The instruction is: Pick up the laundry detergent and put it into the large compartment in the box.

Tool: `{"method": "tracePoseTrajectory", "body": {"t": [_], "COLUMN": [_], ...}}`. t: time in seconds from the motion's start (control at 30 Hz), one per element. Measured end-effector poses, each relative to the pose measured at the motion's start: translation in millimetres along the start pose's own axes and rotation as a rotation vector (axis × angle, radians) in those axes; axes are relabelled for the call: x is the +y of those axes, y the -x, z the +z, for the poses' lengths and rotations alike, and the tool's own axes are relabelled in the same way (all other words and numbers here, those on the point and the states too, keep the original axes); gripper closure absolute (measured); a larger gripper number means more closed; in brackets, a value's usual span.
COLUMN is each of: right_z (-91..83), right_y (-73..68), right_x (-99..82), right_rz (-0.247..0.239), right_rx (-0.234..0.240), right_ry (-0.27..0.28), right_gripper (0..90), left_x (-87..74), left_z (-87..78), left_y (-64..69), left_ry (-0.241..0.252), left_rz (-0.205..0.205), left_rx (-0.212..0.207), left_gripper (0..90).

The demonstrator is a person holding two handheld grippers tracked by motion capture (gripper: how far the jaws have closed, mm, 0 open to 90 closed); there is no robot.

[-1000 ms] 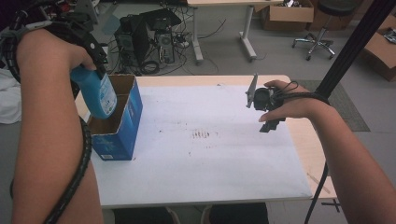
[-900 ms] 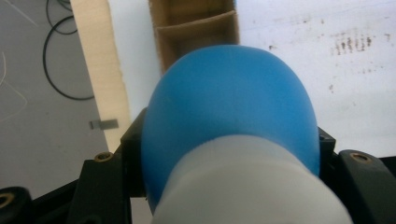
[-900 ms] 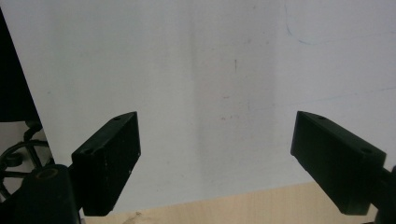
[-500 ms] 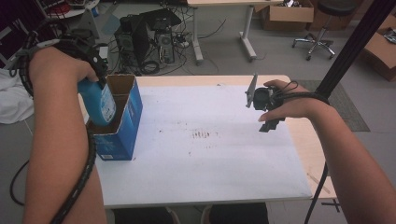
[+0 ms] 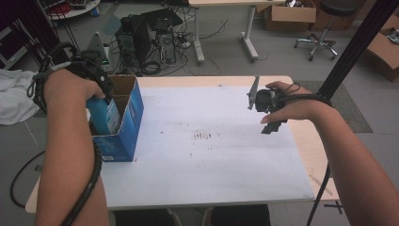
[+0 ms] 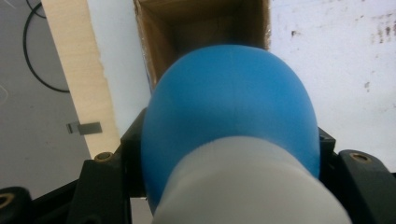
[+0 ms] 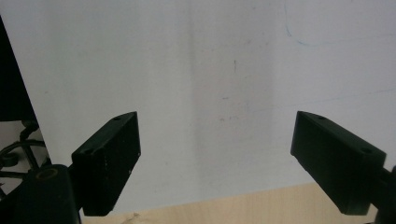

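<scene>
My left gripper (image 5: 100,100) is shut on a blue bottle (image 5: 106,116) with a white lower part, and the bottle's end sits partly inside an open blue cardboard box (image 5: 128,128) at the table's left edge. In the left gripper view the bottle (image 6: 229,116) bulges between the black jaws, and the box's brown inside (image 6: 201,23) lies right beyond it. My right gripper (image 5: 271,124) hovers over the right side of the white table (image 5: 211,160). In the right gripper view it (image 7: 217,154) stands open with nothing between its fingers (image 7: 109,161).
The table's wooden rim (image 5: 310,150) shows along the right side. A black pole (image 5: 350,52) rises at the right. Behind the table are a computer tower with cables (image 5: 141,37), another desk, an office chair (image 5: 324,28) and cardboard boxes. White cloth (image 5: 14,94) lies at the left.
My left hand has come down, and the blue bottle has sunk from above the box into its open top. The right hand has stayed where it was.
</scene>
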State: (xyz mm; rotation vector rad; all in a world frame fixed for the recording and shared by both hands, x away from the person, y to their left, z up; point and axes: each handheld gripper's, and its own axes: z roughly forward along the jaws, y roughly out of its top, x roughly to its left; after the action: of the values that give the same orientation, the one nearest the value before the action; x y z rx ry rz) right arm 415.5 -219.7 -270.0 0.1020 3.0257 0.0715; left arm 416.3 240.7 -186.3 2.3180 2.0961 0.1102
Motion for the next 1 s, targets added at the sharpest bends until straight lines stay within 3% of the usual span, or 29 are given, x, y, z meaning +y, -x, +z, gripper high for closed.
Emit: {"method": "tracePoseTrajectory", "body": {"t": [0.13,0.33,0.5,1.0], "right_z": [0.4,1.1,2.1,6.9], "right_y": [0.6,0.6,0.5,0.9], "right_x": [-1.0,0.1,1.7,-0.7], "right_rz": [0.002,0.006,0.002,0.010], "right_rx": [-0.001,-0.003,-0.005,0.004], "right_ry": [0.001,0.003,-0.004,-0.004], "right_gripper": [15.9,15.9,15.9,15.9], "left_x": [-0.2,1.0,1.1,2.7], "left_z": [15.6,37.0,52.1,85.0], "left_y": [-3.6,1.8,0.8,-0.2], "left_ry": [-0.004,-0.014,-0.015,-0.033], "left_rz": [-0.004,0.015,0.004,0.013], "left_rx": [-0.007,0.025,-0.003,0.000], "left_gripper": [39.1,39.1,39.1,39.1]}}
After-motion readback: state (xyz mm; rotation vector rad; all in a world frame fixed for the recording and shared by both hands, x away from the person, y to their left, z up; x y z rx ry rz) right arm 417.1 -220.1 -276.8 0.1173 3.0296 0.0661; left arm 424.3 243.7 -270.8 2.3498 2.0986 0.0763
